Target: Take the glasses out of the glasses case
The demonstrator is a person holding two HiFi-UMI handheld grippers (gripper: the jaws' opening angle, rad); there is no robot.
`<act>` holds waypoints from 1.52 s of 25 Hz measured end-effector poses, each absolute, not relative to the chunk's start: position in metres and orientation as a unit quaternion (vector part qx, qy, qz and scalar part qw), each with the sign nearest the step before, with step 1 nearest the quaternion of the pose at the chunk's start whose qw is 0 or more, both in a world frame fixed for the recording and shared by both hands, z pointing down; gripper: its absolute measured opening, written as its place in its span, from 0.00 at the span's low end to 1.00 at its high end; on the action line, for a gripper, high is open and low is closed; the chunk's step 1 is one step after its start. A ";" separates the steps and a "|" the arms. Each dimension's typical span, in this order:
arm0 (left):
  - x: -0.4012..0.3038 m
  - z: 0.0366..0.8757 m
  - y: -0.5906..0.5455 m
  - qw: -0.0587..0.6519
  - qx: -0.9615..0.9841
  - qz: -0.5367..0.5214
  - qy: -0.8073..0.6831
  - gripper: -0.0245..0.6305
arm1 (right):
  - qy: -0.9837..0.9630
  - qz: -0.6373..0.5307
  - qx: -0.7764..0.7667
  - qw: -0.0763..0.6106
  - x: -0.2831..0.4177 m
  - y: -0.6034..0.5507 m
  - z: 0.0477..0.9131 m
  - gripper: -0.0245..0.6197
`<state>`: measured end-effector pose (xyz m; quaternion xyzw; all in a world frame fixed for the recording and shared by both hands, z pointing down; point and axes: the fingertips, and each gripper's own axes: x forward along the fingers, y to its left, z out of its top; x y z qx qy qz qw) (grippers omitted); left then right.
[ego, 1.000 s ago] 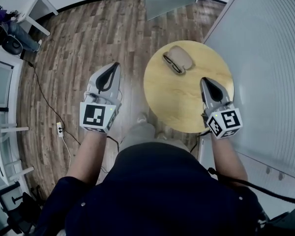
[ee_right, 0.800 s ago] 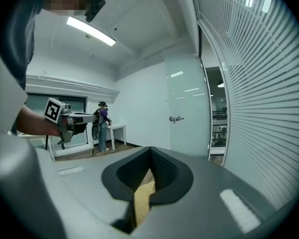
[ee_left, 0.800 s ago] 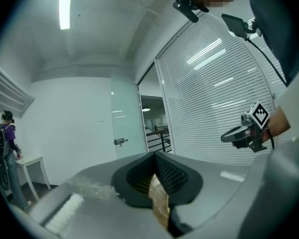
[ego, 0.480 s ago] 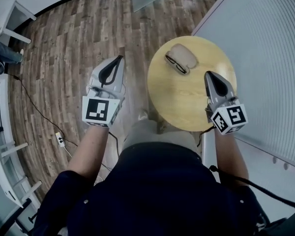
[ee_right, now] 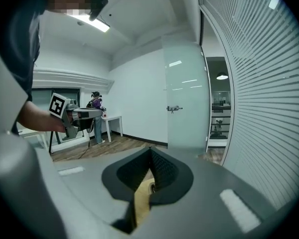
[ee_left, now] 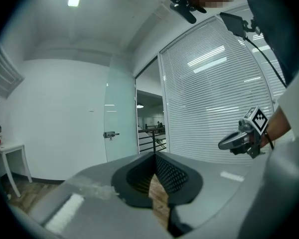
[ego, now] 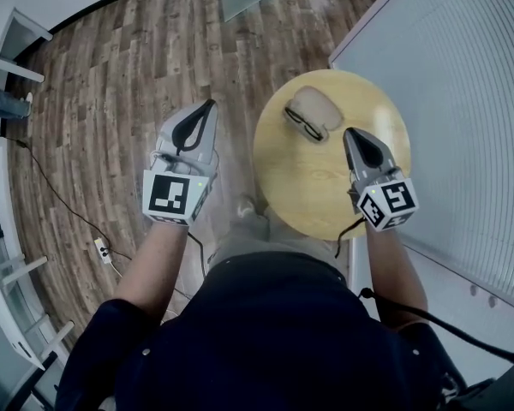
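The right gripper was found shifted closer to the glasses than half a second before, jaws pressed together and empty, over the round table. The left gripper was held over the floor, jaws likewise closed on nothing. Just ahead and left of the right jaws, the glasses were seen on the table against the glasses case.

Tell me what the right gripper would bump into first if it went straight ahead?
Probably the glasses case: the right gripper points across the table toward one end of the case. It seems held level above the tabletop, so it might skim over or past it; height is unclear.
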<state>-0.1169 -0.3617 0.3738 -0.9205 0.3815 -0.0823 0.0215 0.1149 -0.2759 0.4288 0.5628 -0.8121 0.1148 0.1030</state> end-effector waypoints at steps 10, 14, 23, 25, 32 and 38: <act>-0.086 0.418 -0.397 0.002 -0.915 -0.105 0.389 0.04 | -0.827 0.155 0.523 0.138 0.129 -0.333 0.508 0.05; -0.081 0.434 -0.409 -0.011 -0.911 -0.112 0.396 0.05 | -0.828 0.173 0.512 0.149 0.128 -0.340 0.536 0.05; -0.074 0.473 -0.427 -0.030 -0.908 -0.130 0.396 0.04 | -0.829 0.202 0.492 0.175 0.123 -0.351 0.585 0.05; -0.069 0.484 -0.433 -0.034 -0.907 -0.140 0.395 0.05 | -0.831 0.212 0.480 0.184 0.123 -0.356 0.599 0.05; -0.061 0.511 -0.436 -0.041 -0.910 -0.151 0.383 0.05 | -0.834 0.237 0.451 0.212 0.117 -0.356 0.648 0.06; -0.059 0.525 -0.437 -0.052 -0.907 -0.161 0.385 0.05 | -0.838 0.246 0.431 0.227 0.117 -0.355 0.665 0.10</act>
